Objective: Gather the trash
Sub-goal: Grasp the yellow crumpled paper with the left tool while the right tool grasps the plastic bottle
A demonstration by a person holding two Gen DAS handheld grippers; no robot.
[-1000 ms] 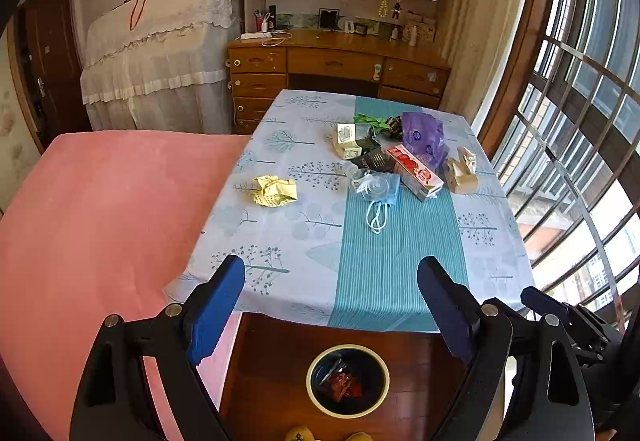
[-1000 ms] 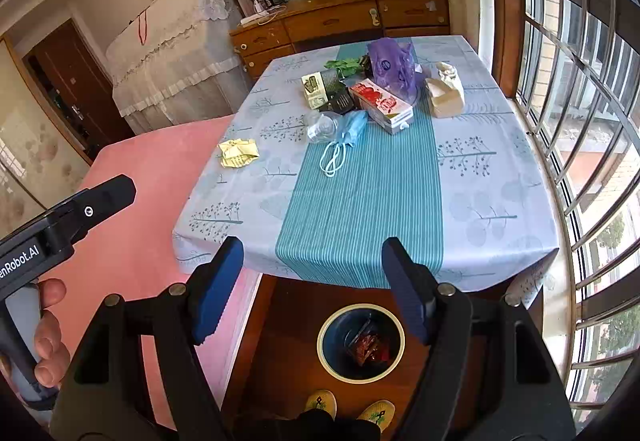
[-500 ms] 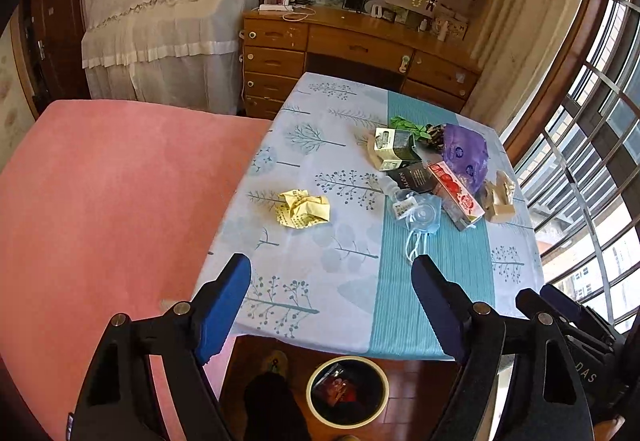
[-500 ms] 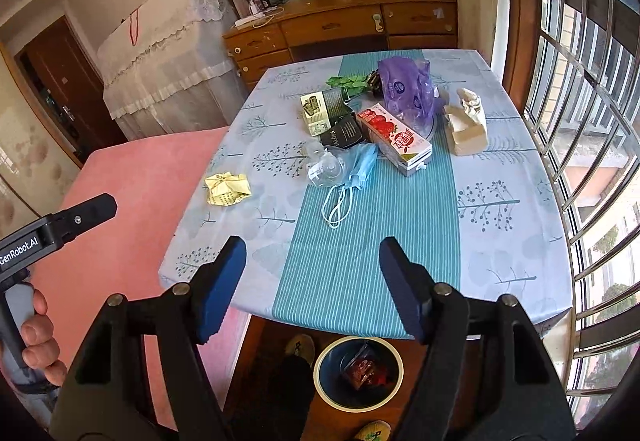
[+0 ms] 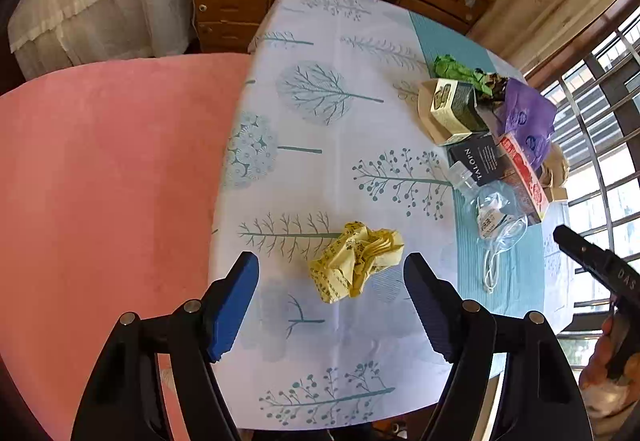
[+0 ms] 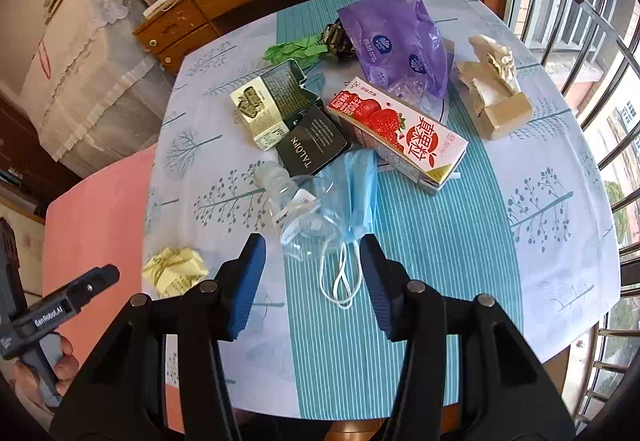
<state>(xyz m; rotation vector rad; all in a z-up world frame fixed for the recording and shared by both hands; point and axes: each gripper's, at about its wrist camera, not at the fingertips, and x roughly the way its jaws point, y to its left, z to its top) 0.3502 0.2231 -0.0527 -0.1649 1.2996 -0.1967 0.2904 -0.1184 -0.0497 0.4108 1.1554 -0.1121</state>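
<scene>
- The left gripper (image 5: 331, 269) hangs over the near part of the table (image 5: 320, 41), pointing steeply down. Its blue jaws stand apart and are closing; the crumpled yellow paper (image 5: 356, 265) lies on the cloth in line with the gap, and neither pad touches it.
- The right gripper (image 6: 313, 253) hovers over the teal stripe of the tablecloth (image 6: 440, 249). Its jaws are narrower, still apart and closing, with the ear loops of the blue face mask (image 6: 360, 193) lying in the gap; nothing is clamped.
- A clear plastic bottle (image 6: 292, 209) lies on its side, touching the mask on its left.
- Behind them sits the rest of the trash, bunched together: a black card (image 6: 314, 147), an opened green-and-cream carton (image 6: 272, 105), a strawberry milk carton (image 6: 400, 133), a purple plastic bag (image 6: 396, 45) and some green wrapping (image 6: 296, 51).
- A torn brown paper box (image 6: 496, 93) stands just right of the milk carton, nearer the window.
- A hand (image 6: 60, 365) grips the left tool's handle at the lower left of the right wrist view.
</scene>
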